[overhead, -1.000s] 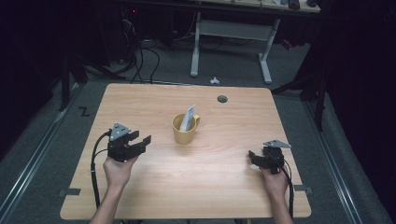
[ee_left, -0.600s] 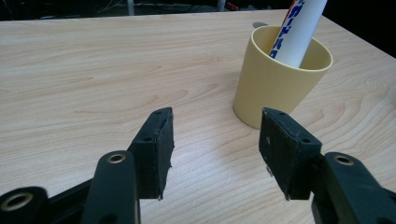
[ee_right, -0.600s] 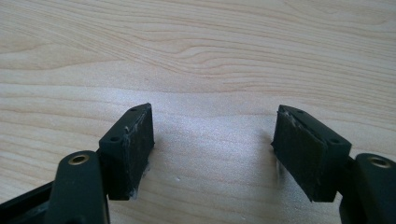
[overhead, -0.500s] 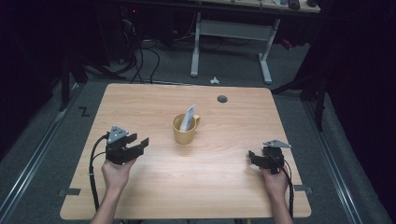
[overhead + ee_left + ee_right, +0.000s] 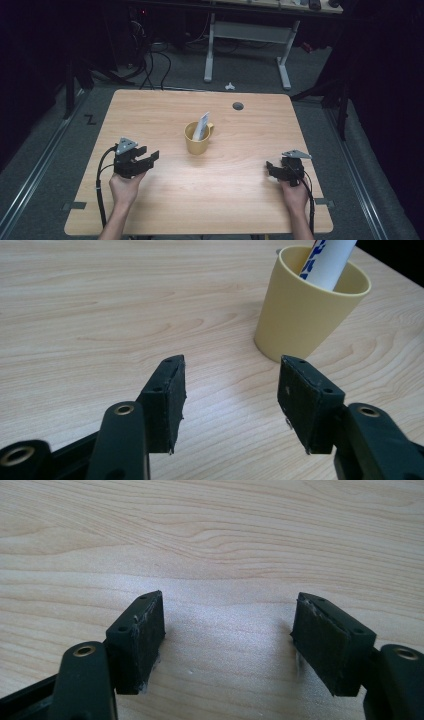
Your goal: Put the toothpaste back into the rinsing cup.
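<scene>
High view, table: we are looking down on a light wooden table (image 5: pixel 165 210) with a small round hole (image 5: pixel 238 106) near its far edge.
High view, cup: a yellow cup (image 5: pixel 197 139) is standing upright near the table's centre, and a white tube (image 5: pixel 202 126) is leaning in it, tilted to the right.
High view, left gripper: the left gripper (image 5: pixel 145 160) is resting low over the table, well apart from the cup, pointing right; we are seeing its jaws spread.
High view, right gripper: the right gripper (image 5: pixel 270 167) is sitting near the right edge, pointing left, holding nothing.
Left gripper view, jaws: we are seeing both black jaws spread wide over bare wood, nothing between them.
Left gripper view, cup: the cup (image 5: pixel 305 315) is standing ahead and to the right, the tube (image 5: pixel 327 262) showing blue print.
Right gripper view, jaws: we are seeing the jaws spread apart, empty, just above the wood grain.
</scene>
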{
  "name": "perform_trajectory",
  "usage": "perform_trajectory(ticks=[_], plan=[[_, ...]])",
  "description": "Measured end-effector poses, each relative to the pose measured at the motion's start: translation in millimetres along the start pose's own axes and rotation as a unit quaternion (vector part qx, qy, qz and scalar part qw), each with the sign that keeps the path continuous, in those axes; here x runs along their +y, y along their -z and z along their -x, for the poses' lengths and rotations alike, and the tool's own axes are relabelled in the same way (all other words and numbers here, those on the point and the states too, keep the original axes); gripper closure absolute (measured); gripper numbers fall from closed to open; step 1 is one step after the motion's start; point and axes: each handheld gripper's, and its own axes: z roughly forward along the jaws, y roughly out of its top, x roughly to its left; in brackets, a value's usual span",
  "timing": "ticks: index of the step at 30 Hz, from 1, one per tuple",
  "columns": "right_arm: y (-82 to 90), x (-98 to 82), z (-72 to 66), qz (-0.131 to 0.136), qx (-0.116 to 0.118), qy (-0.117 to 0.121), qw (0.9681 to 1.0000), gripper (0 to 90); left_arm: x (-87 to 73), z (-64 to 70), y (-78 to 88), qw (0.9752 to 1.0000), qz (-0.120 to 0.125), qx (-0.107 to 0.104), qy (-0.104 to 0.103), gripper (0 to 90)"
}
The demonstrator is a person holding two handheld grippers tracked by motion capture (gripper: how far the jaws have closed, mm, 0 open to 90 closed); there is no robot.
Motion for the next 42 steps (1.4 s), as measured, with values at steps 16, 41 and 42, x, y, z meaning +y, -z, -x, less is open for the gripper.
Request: perform_trajectory(ticks=[16, 41, 42], plan=[[0.0, 0.0, 0.0, 0.000, 0.000, 0.000, 1.0000, 29.2, -12.6, -3.4, -8.2, 0.9997, -0.014, -0.004, 0.017, 45.2], [0.0, 0.0, 0.0, 0.000, 0.000, 0.000, 1.0000, 29.2, -28.5, -6.7, -27.4, 0.9987, -0.045, 0.020, 0.012, 45.4], [0.0, 0.0, 0.0, 0.000, 0.000, 0.000, 1.0000, 29.2, -30.0, -7.4, -28.8, 0.9986, -0.047, 0.021, 0.013, 45.5]])
